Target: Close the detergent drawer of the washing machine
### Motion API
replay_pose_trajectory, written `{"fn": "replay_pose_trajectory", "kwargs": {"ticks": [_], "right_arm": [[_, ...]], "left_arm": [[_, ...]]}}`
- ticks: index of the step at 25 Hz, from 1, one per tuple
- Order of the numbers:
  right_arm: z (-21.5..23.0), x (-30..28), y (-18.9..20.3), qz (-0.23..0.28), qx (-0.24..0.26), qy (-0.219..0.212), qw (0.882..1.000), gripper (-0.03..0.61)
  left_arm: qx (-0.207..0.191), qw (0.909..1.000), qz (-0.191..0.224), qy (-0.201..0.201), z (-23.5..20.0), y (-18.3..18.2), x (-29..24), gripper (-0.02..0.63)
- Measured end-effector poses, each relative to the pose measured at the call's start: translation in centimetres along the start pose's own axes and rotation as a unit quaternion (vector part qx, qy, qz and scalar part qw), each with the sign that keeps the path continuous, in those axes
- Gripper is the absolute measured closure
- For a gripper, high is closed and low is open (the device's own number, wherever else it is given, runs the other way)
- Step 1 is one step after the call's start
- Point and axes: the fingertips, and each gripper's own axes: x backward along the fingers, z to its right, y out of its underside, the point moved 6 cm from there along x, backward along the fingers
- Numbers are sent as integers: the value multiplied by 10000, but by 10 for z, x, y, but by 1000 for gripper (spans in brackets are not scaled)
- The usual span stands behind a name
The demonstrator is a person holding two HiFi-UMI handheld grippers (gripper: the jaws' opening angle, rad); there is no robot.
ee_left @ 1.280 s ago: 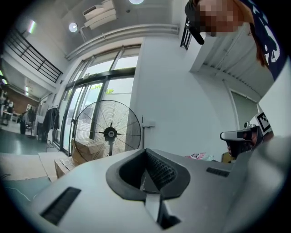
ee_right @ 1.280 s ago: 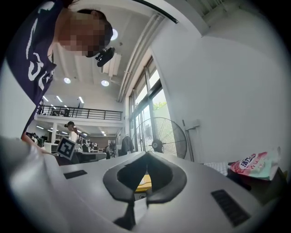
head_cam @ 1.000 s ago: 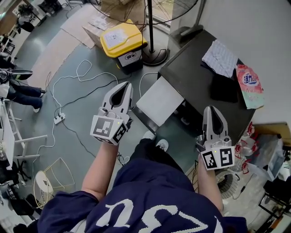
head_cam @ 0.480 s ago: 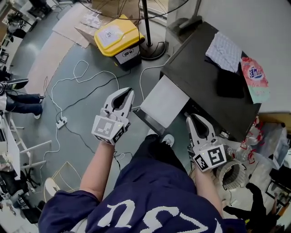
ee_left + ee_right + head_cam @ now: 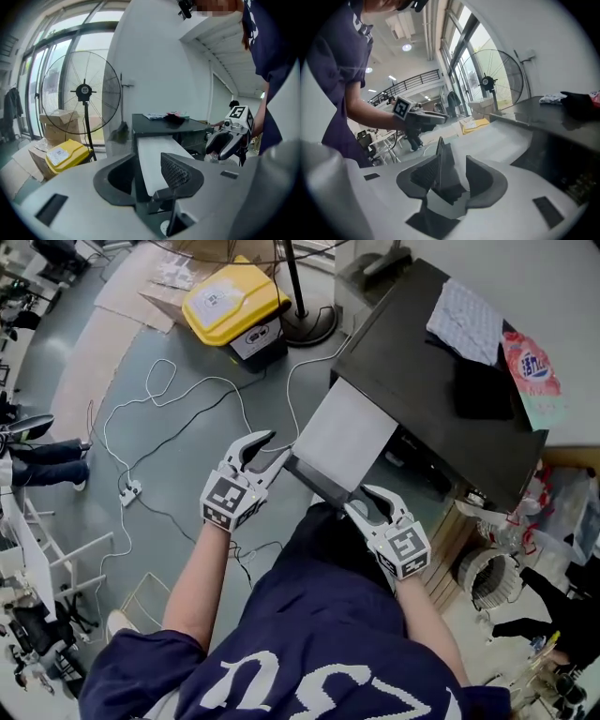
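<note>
The black washing machine (image 5: pixel 422 381) stands at the upper right with its pale grey drawer (image 5: pixel 345 432) pulled far out toward me. My left gripper (image 5: pixel 261 448) is at the drawer's front left corner and my right gripper (image 5: pixel 367 502) at its front right corner. Both have just been opening. In the left gripper view the left gripper (image 5: pixel 147 173) is open, with the drawer (image 5: pixel 157 154) and its dark front edge between the jaws. In the right gripper view the right gripper (image 5: pixel 452 176) is open astride the drawer's thin dark front edge (image 5: pixel 440 159). No pad visibly presses.
On the machine's top lie a patterned cloth (image 5: pixel 469 320), a black cloth (image 5: pixel 483 390) and a pink detergent bag (image 5: pixel 532 367). A yellow bin (image 5: pixel 225 301), a fan stand's base (image 5: pixel 305 326), loose cables (image 5: pixel 178 399) and a power strip (image 5: pixel 129 491) are on the floor at the left.
Both grippers have dropped down to the drawer's front corners, the right one moving left. Their jaws, shut earlier, now stand apart around the front edge.
</note>
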Motion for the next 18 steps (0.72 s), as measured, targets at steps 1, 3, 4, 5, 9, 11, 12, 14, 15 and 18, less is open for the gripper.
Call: {"fn": "replay_pose_trajectory", "kwargs": {"ticks": [1, 3, 4, 5, 9, 11, 12, 14, 15, 18], "right_arm": [[-3, -4, 7, -112, -4, -72, 9999, 373], [-9, -12, 15, -314, 57, -203, 9993, 360], [-13, -15, 18, -398, 115, -265, 9988, 357], [-16, -18, 19, -463, 187, -317, 9982, 356], [-24, -27, 24, -665, 583, -341, 9955, 385], [-26, -30, 25, -716, 675, -329, 9946, 414], [-27, -31, 26, -719, 680, -329, 9945, 431], [-28, -32, 26, -718, 662, -334, 9947, 452], [-28, -33, 27, -720, 651, -338, 9947, 460], [-28, -34, 28, -748, 642, -375, 9944, 479]], "left_arm": [[39, 9999, -116, 80, 0, 9, -2, 449], [149, 9990, -318, 262, -1, 23, -5, 434], [200, 9982, -419, 374, -1, 29, -5, 425], [237, 9971, -524, 498, -1, 35, -6, 414], [343, 9914, -840, 944, -1, 56, -7, 385], [358, 9895, -877, 1089, -1, 58, -6, 380], [322, 9884, -908, 1171, -1, 59, -5, 379], [152, 9844, -1061, 1392, 1, 61, -4, 376], [55, 9818, -1168, 1498, 2, 63, -4, 374], [-151, 9763, -1414, 1630, 0, 71, -6, 376]]}}
